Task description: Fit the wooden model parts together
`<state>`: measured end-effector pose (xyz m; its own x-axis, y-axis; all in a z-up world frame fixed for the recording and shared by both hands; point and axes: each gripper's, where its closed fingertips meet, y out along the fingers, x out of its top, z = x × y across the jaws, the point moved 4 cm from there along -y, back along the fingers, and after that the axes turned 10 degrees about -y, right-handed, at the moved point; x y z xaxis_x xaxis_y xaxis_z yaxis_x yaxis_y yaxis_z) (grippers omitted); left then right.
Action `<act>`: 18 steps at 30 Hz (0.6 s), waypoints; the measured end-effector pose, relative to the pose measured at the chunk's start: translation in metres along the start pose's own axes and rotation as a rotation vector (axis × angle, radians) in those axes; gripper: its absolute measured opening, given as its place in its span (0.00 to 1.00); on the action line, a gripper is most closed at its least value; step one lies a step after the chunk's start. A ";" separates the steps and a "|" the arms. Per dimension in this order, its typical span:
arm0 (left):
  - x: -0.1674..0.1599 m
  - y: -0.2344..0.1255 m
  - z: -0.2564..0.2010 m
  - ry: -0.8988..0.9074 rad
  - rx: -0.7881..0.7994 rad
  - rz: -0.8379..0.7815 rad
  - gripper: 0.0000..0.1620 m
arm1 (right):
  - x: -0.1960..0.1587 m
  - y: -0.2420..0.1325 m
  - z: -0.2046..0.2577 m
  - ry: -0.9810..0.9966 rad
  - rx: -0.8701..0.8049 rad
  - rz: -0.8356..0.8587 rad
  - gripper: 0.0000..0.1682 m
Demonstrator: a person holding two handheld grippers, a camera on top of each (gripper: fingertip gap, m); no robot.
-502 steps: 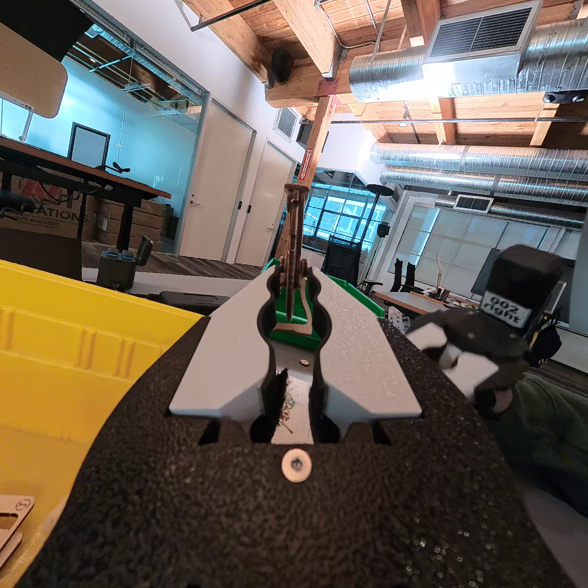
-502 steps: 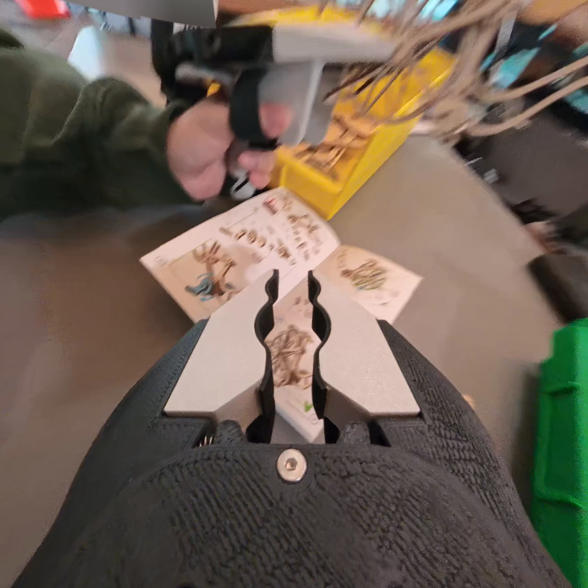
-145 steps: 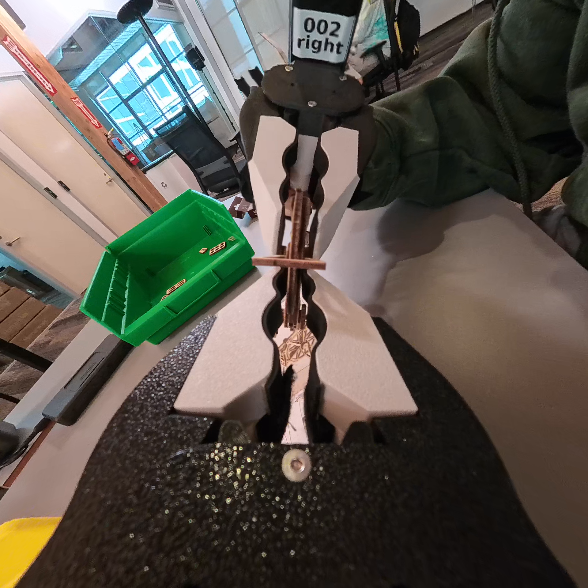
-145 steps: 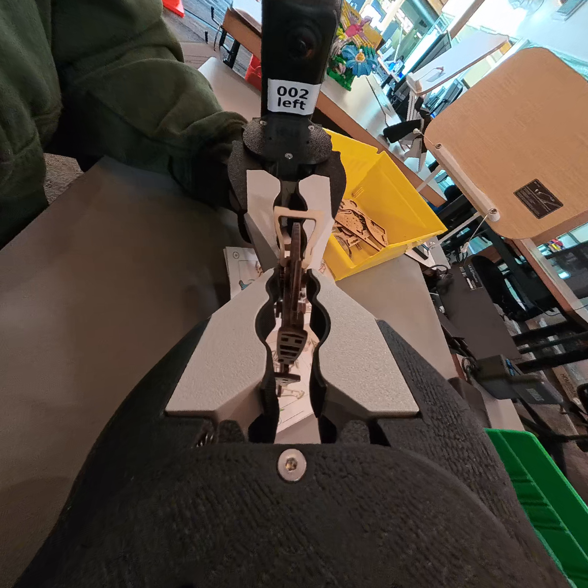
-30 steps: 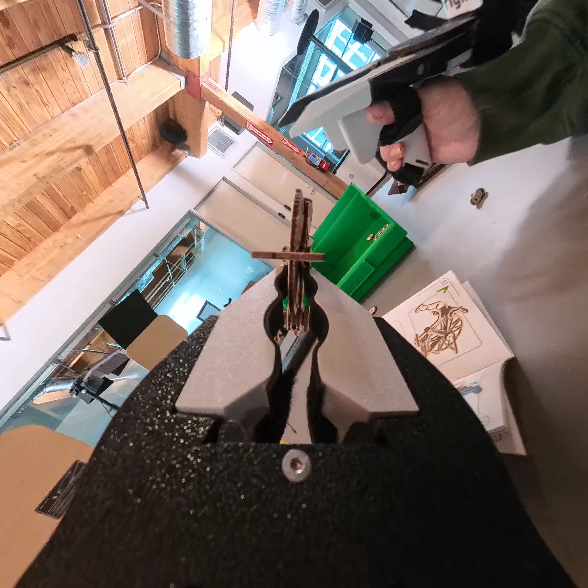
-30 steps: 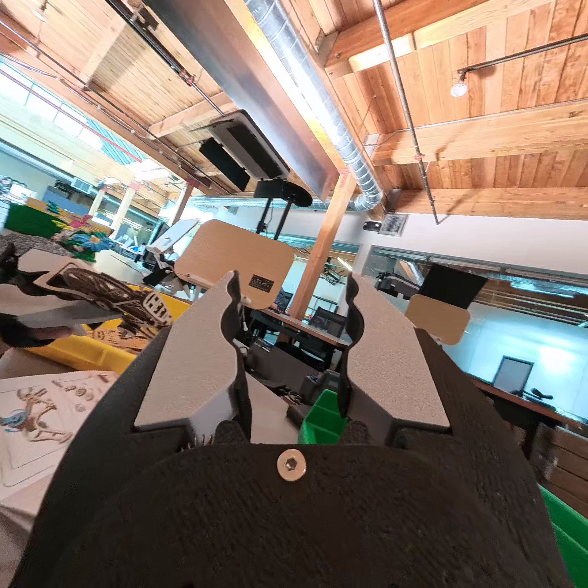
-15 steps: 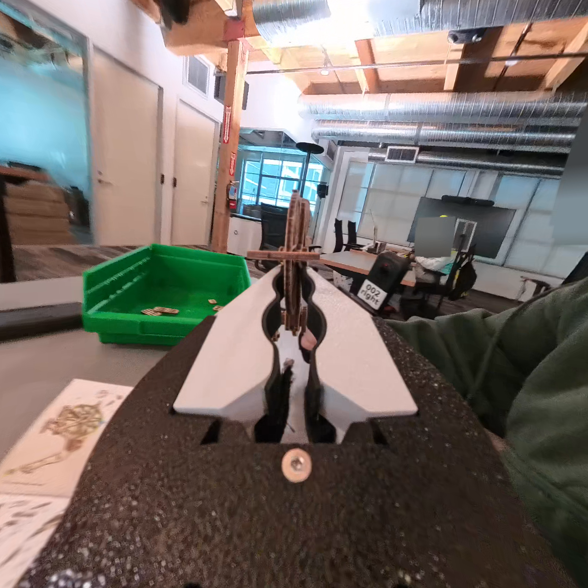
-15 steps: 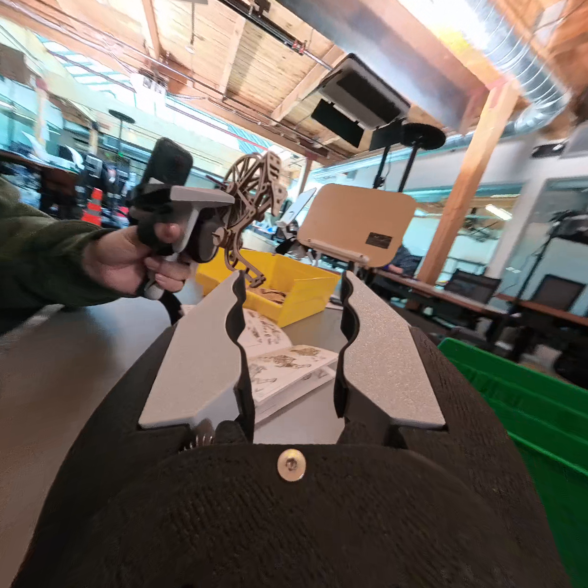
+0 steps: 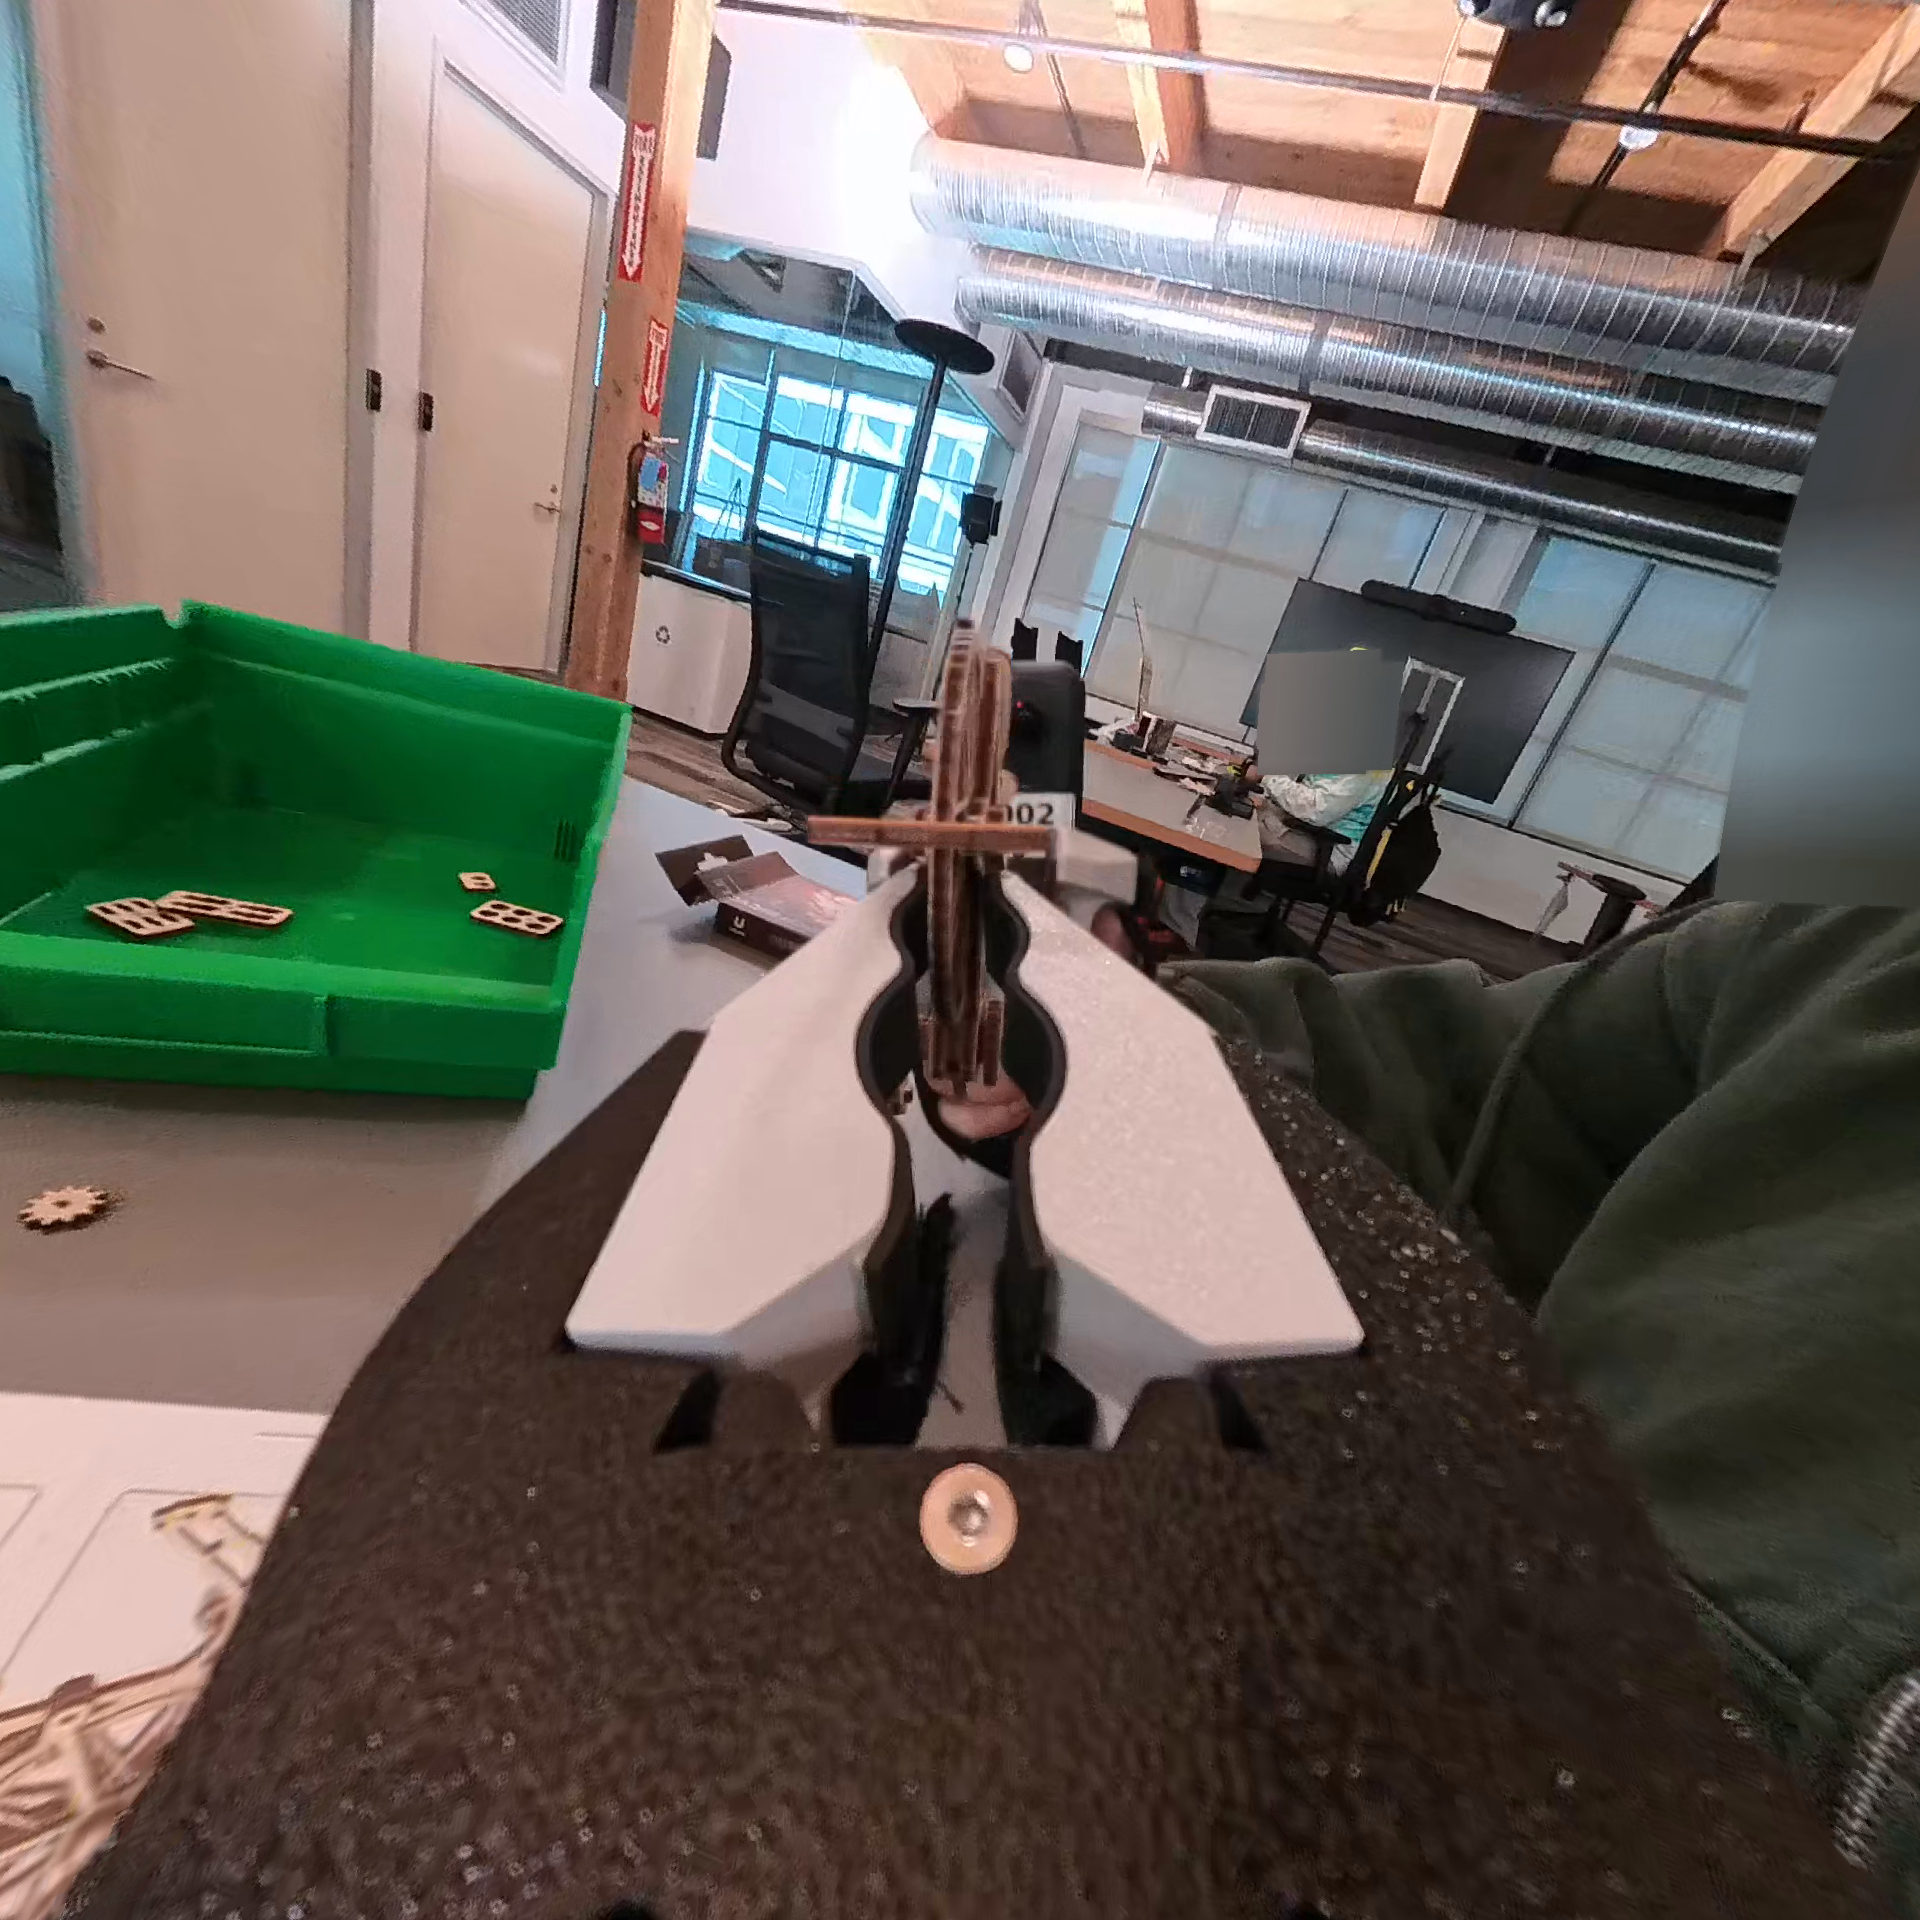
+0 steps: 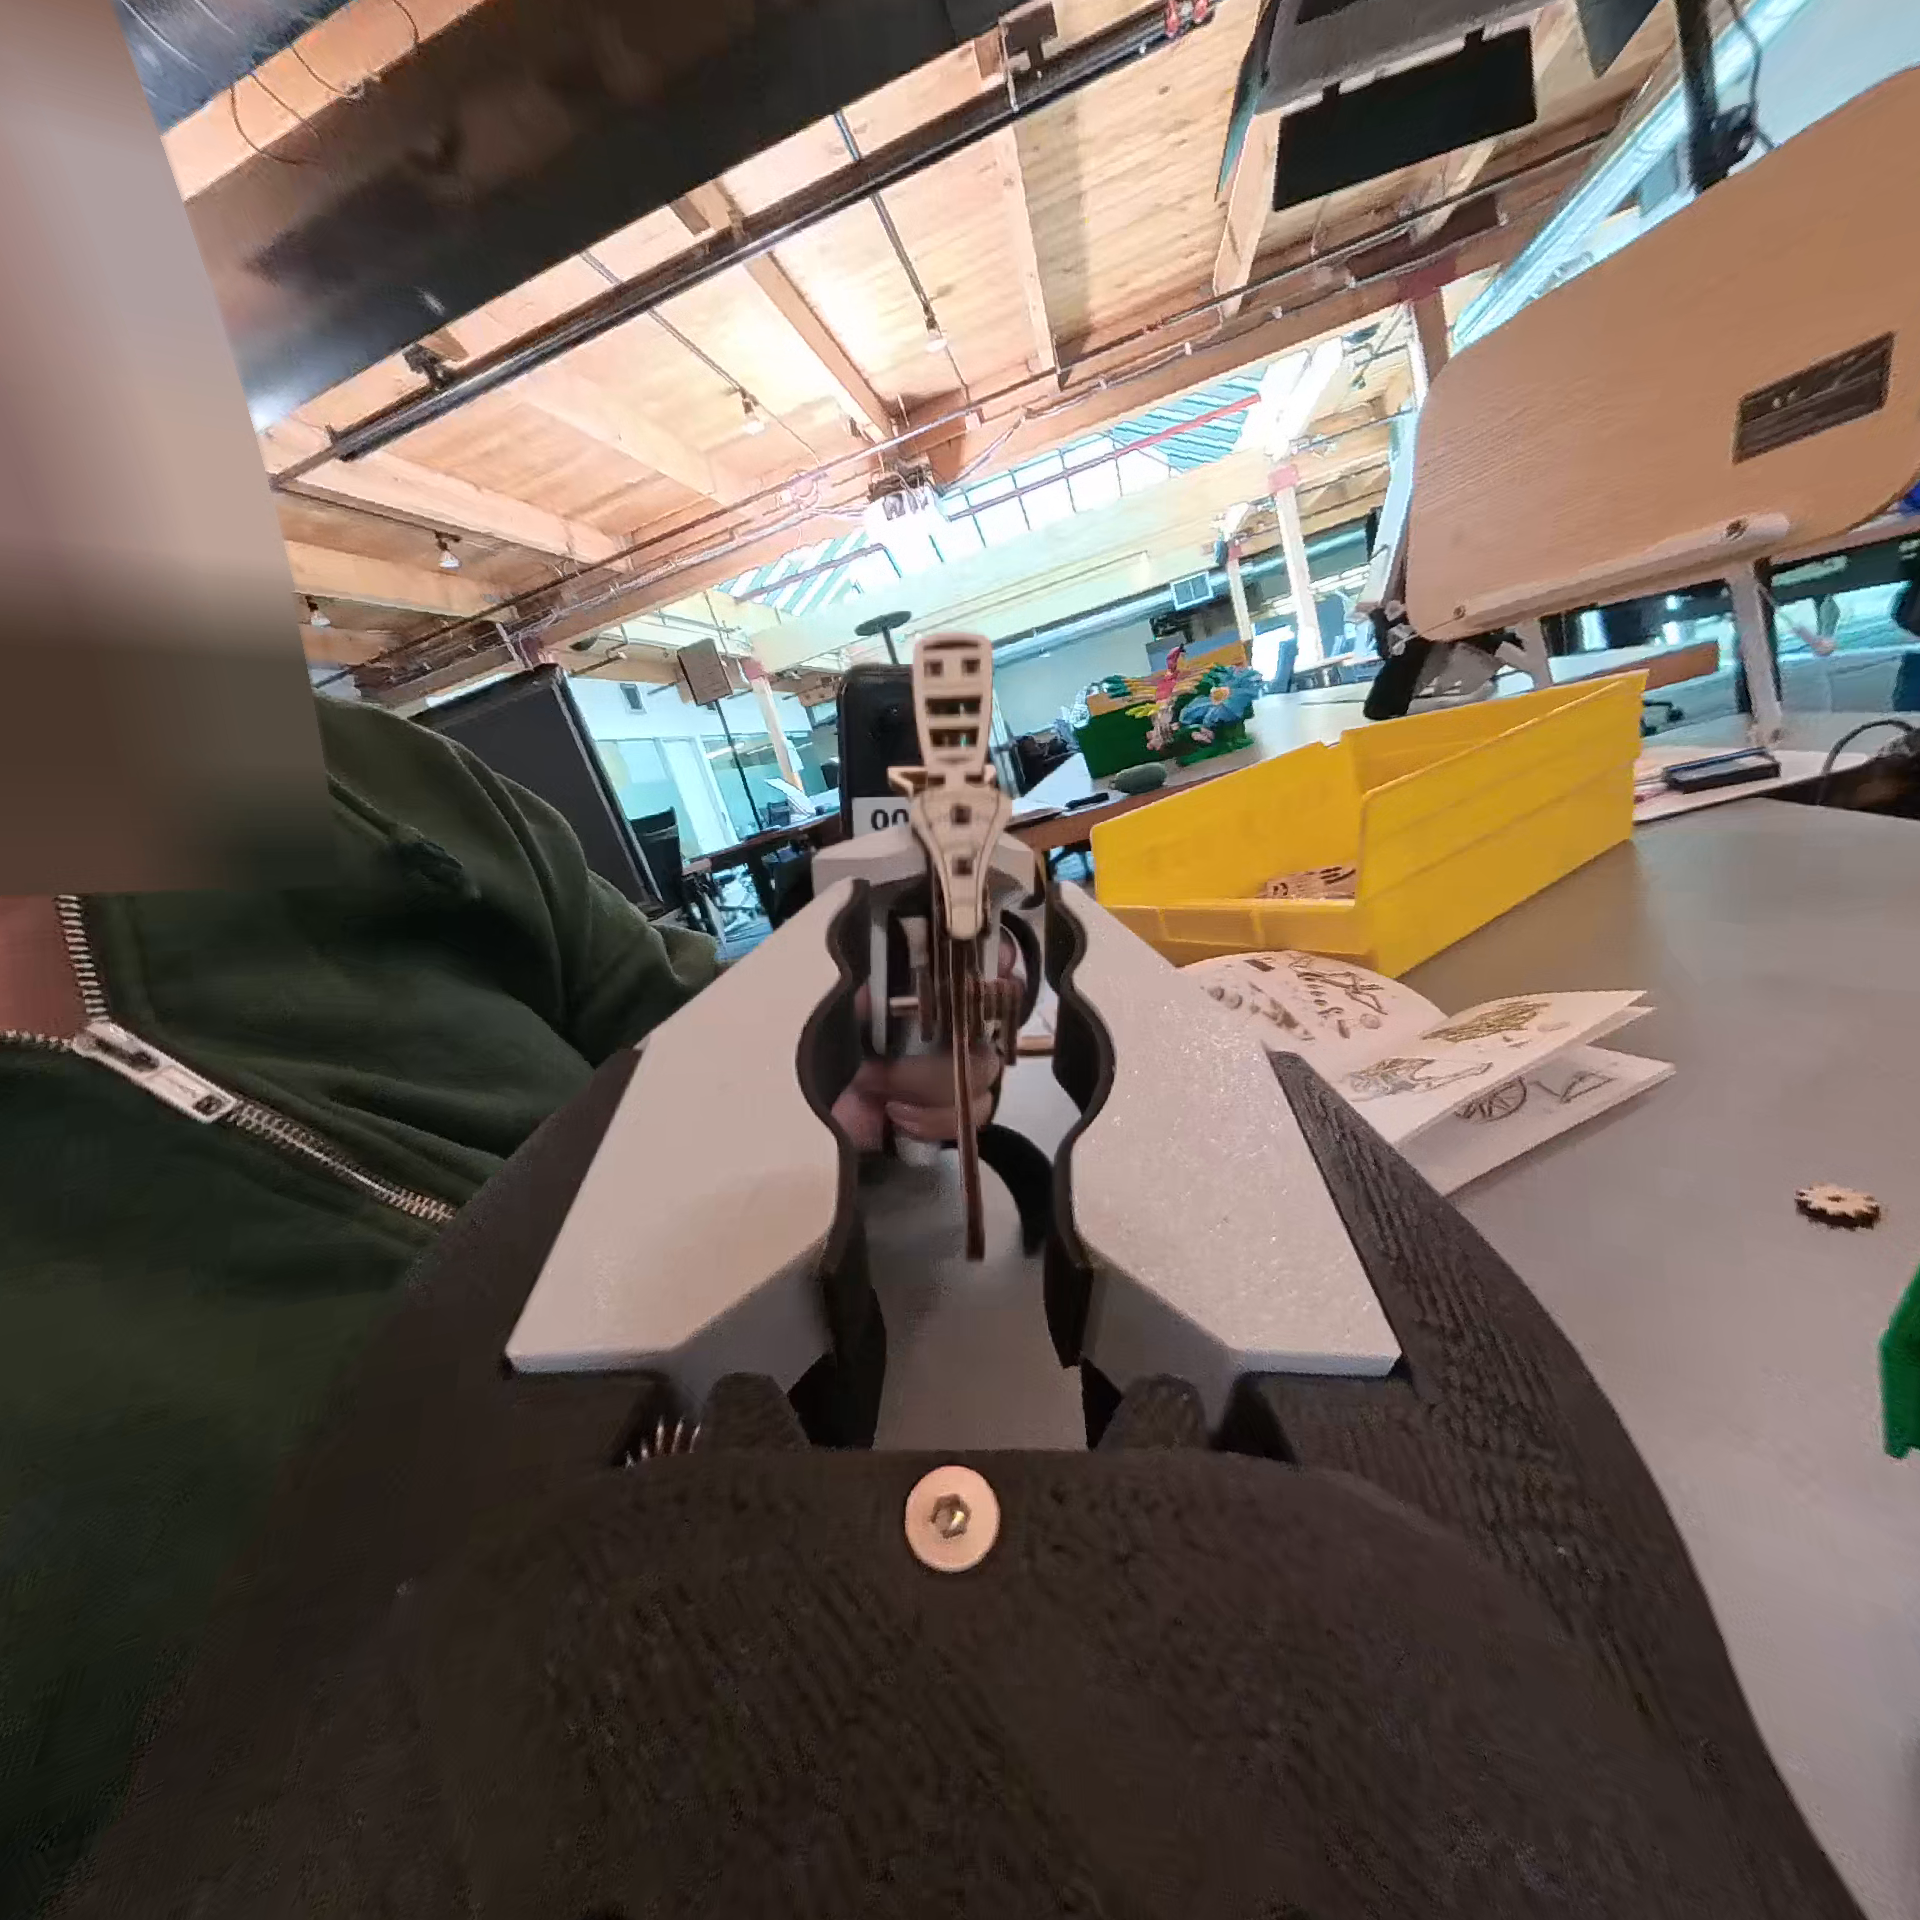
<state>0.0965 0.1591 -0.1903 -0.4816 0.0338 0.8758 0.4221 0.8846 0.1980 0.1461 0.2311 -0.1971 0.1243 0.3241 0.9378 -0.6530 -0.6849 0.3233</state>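
My left gripper (image 9: 961, 914) is clamped on the wooden model (image 9: 964, 831), held edge-on above the table (image 9: 260, 1247). My right gripper (image 10: 951, 940) gapes empty before it. Thin, light plywood (probably brittle): I grip flat faces.

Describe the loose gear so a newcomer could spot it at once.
Start at the green bin on the grey table. In front of it, nearer the booklet, one small wooden gear lies flat. Unlike the slotted rectangular pieces inside the bin, it is round and toothed.
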 end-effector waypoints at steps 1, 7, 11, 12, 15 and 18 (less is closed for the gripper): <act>-0.003 0.003 0.000 -0.004 -0.002 0.009 0.04 | 0.000 -0.001 0.000 0.000 0.002 0.012 0.18; -0.012 0.007 -0.001 0.003 -0.019 0.025 0.04 | -0.004 0.001 0.004 -0.061 0.001 0.109 0.05; -0.016 0.002 -0.001 0.110 0.037 0.097 0.09 | -0.005 0.002 0.006 -0.066 0.016 0.171 0.05; -0.016 -0.002 0.002 0.158 0.087 0.132 0.17 | -0.004 0.002 0.004 -0.073 0.005 0.190 0.05; -0.011 -0.019 0.010 0.324 0.219 0.179 0.34 | -0.004 -0.005 -0.007 -0.091 -0.081 0.299 0.05; 0.004 -0.042 0.019 0.472 0.339 0.123 0.38 | -0.009 -0.013 -0.014 -0.059 -0.126 0.452 0.05</act>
<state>0.0628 0.1310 -0.2037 -0.0183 0.0034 0.9998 0.1472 0.9891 -0.0007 0.1429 0.2467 -0.2121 -0.1536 -0.0288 0.9877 -0.7363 -0.6633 -0.1339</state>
